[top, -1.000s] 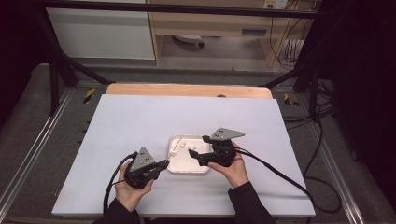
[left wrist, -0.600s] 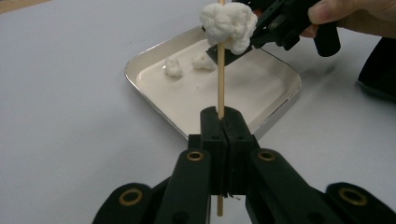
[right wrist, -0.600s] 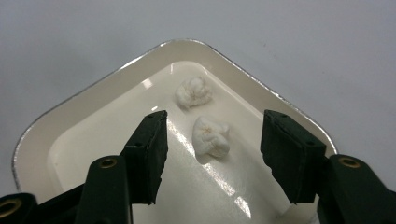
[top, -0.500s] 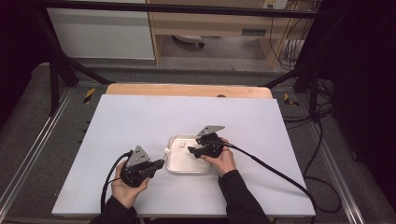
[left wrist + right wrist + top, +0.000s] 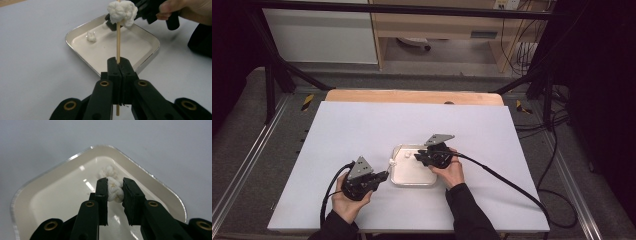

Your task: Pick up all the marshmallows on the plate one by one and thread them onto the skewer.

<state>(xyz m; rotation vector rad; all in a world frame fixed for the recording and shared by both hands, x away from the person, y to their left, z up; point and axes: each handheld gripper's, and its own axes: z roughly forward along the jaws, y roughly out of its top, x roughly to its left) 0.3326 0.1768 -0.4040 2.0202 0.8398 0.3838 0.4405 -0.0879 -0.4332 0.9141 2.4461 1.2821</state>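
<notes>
Both grippers (image 5: 384, 175) (image 5: 418, 157) black w/ brass-ringed screw holes, grey 3-cornered top plates, black cables; person's sleeves (image 5: 469, 212) dark.

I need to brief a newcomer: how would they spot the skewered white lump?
On the white table find the shallow square tray. At its near edge the left gripper pinches an upright wooden stick. The lump tops it, raised, unlike the pieces in the tray.

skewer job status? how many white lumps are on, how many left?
Done: one white lump sits on the wooden skewer, clamped upright in the left gripper. In hand: the right gripper grips a second lump inside the tray. Left: skewering it, plus a small lump lying in the tray.
</notes>
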